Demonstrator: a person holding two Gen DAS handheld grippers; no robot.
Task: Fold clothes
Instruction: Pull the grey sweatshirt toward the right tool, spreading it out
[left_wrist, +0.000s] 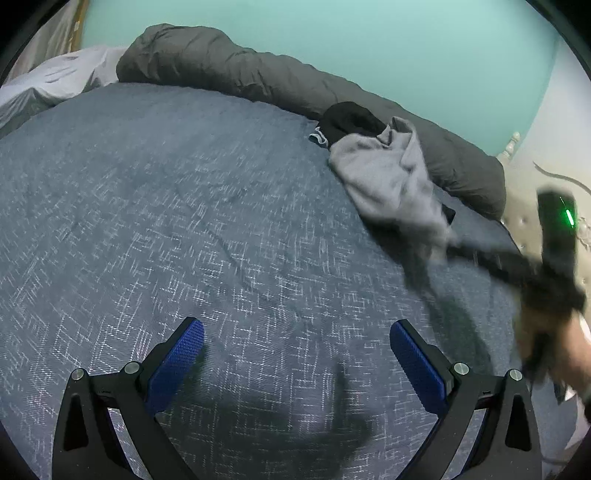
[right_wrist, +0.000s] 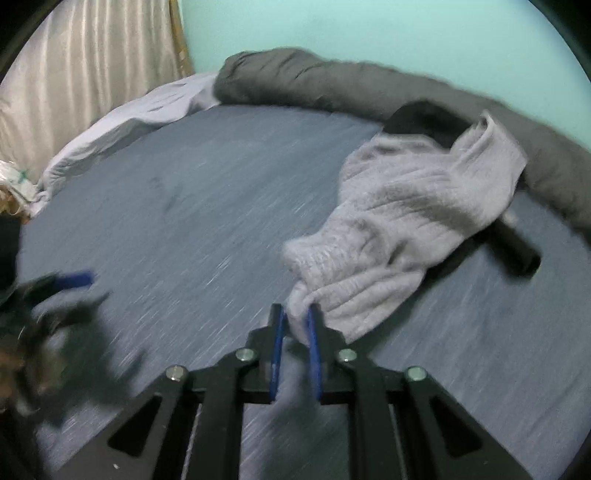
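Your right gripper (right_wrist: 295, 325) is clenched on a corner of the light grey sweater (right_wrist: 406, 221). The knit cloth is pinched between its two blue pads (right_wrist: 277, 350). The view from that gripper is smeared, so the small details are hard to see.

The rest of the sweater lies in a rumpled heap on the blue bedspread (right_wrist: 203, 192), just past the pinched corner. A black garment (right_wrist: 424, 118) lies at the far end of the sweater and partly under it. One dark piece (right_wrist: 517, 251) sticks out from under the sweater on the right side.

Behind the sweater, a long dark grey rolled blanket (right_wrist: 332, 81) runs along the far edge of the bed, touching the black garment. Past the blanket is a pale green wall (right_wrist: 369, 26).

To the left of the sweater, the bedspread is wide and bare. That is your big open room. At its far left corner lies a pale sheet (right_wrist: 122, 125), with a shiny curtain (right_wrist: 92, 66) behind it.

Your left gripper (left_wrist: 295, 343) hangs over that bare part of the bedspread, well apart from the sweater. Its jaws stand wide, with nothing between the blue pads (left_wrist: 177, 365). I see no baskets or boxes.
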